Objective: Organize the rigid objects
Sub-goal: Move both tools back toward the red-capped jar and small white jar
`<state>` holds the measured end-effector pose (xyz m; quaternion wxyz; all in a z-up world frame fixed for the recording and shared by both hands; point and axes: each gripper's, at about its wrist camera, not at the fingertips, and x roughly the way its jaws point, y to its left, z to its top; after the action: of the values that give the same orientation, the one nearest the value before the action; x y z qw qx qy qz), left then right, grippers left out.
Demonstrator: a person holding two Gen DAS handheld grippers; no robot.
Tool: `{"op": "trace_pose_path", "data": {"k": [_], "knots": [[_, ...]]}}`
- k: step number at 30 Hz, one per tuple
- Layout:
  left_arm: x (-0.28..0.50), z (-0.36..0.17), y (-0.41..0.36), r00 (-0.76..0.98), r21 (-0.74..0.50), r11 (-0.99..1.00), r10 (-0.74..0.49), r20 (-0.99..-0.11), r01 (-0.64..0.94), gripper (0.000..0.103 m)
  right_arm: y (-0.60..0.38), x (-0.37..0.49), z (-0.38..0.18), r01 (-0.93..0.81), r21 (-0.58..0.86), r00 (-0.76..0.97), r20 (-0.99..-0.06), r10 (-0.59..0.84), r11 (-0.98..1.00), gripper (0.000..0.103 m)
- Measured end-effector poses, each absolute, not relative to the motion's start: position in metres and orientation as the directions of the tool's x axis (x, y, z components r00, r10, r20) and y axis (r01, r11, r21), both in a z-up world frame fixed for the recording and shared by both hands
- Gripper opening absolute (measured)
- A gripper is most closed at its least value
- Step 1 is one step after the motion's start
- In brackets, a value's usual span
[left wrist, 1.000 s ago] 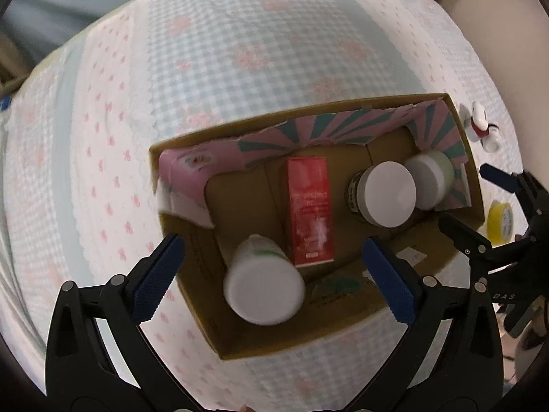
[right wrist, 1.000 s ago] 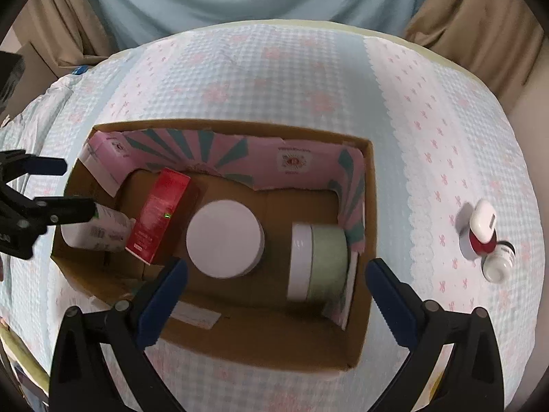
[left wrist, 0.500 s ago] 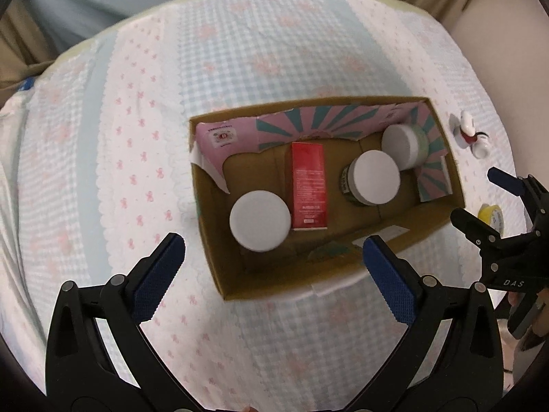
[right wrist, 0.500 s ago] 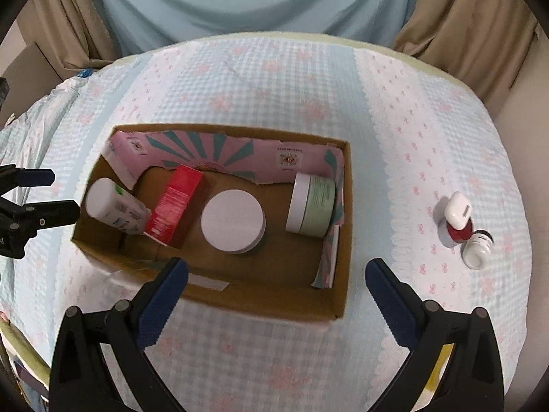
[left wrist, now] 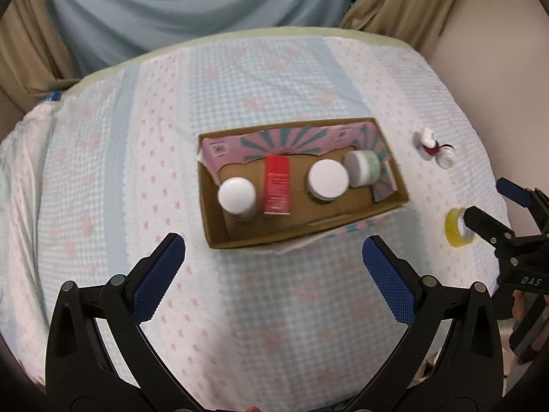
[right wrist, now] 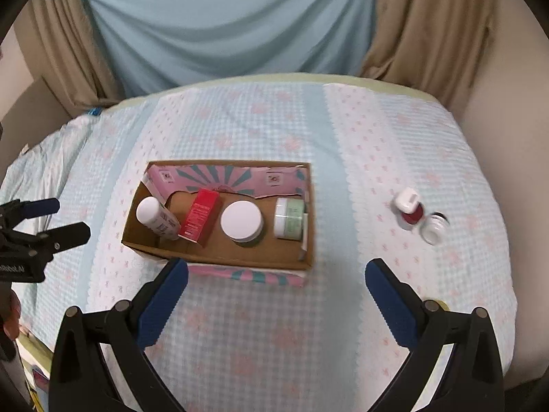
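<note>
A cardboard box [left wrist: 391, 207] [right wrist: 219, 259] with pink patterned flaps sits mid-table. It holds a white-capped bottle [left wrist: 236, 197] [right wrist: 156, 218], a red carton [left wrist: 277, 185] [right wrist: 199, 214], a white-lidded jar [left wrist: 327, 180] [right wrist: 242, 221] and a pale green jar [left wrist: 364, 169] [right wrist: 290, 218]. My left gripper [left wrist: 272, 274] hovers open and empty in front of the box. My right gripper [right wrist: 276, 295] is open and empty too, likewise held back from the box.
A small red and white container [left wrist: 429, 140] [right wrist: 408, 207] and a small clear jar [left wrist: 446, 159] [right wrist: 434, 228] lie right of the box. A yellow tape roll [left wrist: 454, 228] lies near the right edge. Curtains hang behind the checked tablecloth [left wrist: 274, 75] [right wrist: 274, 127].
Both grippers have pulled up and back from over the box, so the box looks smaller and farther. The white-capped bottle stays in the box's left end. Both stay open.
</note>
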<state>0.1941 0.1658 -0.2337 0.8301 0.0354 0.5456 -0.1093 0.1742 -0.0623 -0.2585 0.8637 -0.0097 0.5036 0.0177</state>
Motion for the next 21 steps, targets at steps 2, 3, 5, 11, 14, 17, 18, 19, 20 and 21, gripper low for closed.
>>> {"op": "trace_pose_path", "data": {"k": [2, 3, 5, 11, 14, 17, 18, 19, 20, 21], "knots": [[0.186, -0.224, 0.154, 0.395, -0.056, 0.972, -0.146, -0.907, 0.23, 0.103, -0.072, 0.162, -0.246, -0.02, -0.007, 0.501, -0.865, 0.004, 1.0, 0.103], [0.184, -0.22, 0.148, 0.4, -0.058, 0.97, -0.152, -0.904, 0.237, 0.103, -0.077, 0.156, -0.24, -0.009, -0.01, 0.505, -0.863, -0.004, 1.0, 0.103], [0.18, -0.212, 0.133, 0.41, -0.066, 0.966, -0.167, -0.897, 0.249, 0.103, -0.092, 0.145, -0.23, 0.022, -0.015, 0.511, -0.859, -0.025, 1.0, 0.103], [0.176, -0.194, 0.074, 0.422, -0.085, 0.952, -0.209, -0.882, 0.293, 0.103, -0.139, 0.121, -0.215, 0.086, -0.007, 0.528, -0.848, -0.052, 0.996, 0.103], [0.175, -0.189, 0.039, 0.43, -0.088, 0.948, -0.22, -0.876, 0.306, 0.103, -0.172, 0.113, -0.206, 0.095, 0.005, 0.549, -0.835, -0.048, 0.995, 0.103], [0.174, -0.187, 0.001, 0.447, -0.079, 0.948, -0.219, -0.867, 0.309, 0.103, -0.203, 0.111, -0.198, 0.086, 0.001, 0.575, -0.817, -0.049, 0.996, 0.103], [0.174, -0.186, -0.009, 0.452, -0.076, 0.947, -0.218, -0.865, 0.311, 0.103, -0.215, 0.112, -0.196, 0.076, -0.005, 0.582, -0.812, -0.048, 0.997, 0.103], [0.174, -0.185, -0.027, 0.467, -0.056, 0.95, -0.201, -0.861, 0.306, 0.103, -0.228, 0.115, -0.196, 0.061, -0.01, 0.588, -0.808, -0.044, 0.998, 0.103], [0.174, -0.185, -0.042, 0.477, -0.044, 0.952, -0.191, -0.858, 0.303, 0.103, -0.239, 0.117, -0.195, 0.048, -0.015, 0.59, -0.806, -0.041, 0.999, 0.103], [0.175, -0.186, -0.052, 0.481, -0.041, 0.952, -0.189, -0.856, 0.302, 0.103, -0.25, 0.12, -0.196, 0.034, -0.021, 0.592, -0.805, -0.037, 0.999, 0.103]]}}
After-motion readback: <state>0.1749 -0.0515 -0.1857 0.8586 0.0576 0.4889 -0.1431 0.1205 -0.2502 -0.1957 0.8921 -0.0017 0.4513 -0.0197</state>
